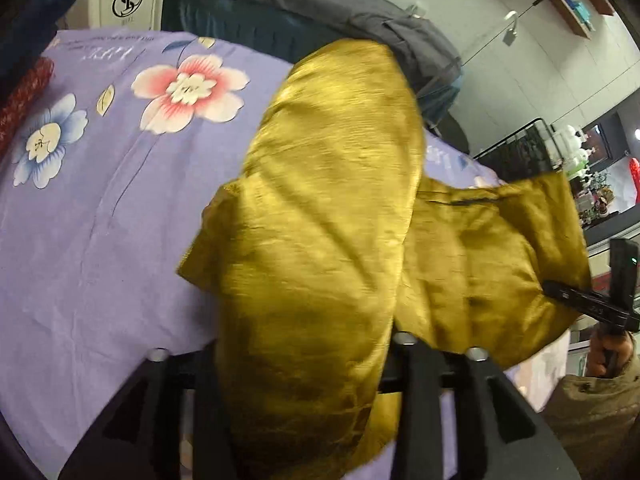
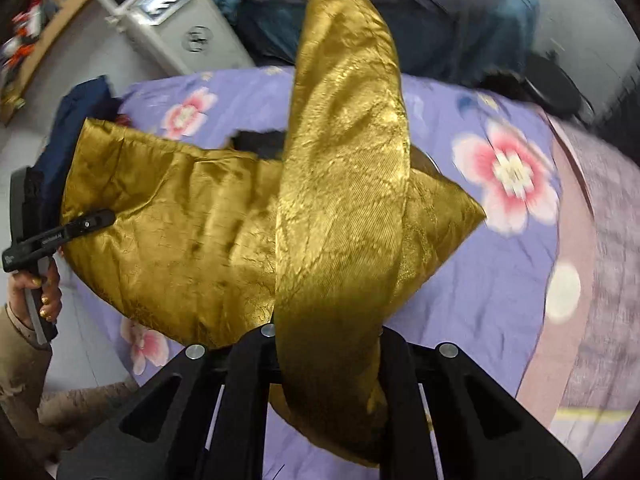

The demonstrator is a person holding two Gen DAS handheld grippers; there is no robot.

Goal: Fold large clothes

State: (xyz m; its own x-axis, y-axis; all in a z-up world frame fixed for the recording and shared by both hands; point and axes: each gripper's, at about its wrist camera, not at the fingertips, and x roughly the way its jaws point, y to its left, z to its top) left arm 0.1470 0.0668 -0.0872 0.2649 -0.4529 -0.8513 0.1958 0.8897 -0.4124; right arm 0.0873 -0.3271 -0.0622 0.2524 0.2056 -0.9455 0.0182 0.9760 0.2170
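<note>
The left gripper (image 1: 308,364) is standing partly open with a sleeve of the gold jacket (image 1: 340,208) lying between its fingers; blur is making it hard to say whether the pads are touching, but they seem slack. The right gripper (image 2: 328,356) is clamping tight on the other sleeve, which is running up the centre of its view.

The jacket (image 2: 180,232) is sprawling across the middle of the lilac floral sheet (image 1: 100,220), body bunched, sleeves crossing. If the left sleeve is slipping free, the fold will probably skew, since the fabric looks slick, crinkled and puffy, apt to slide and spring back. Dark bedding (image 1: 300,4) is heaped at the top.
</note>
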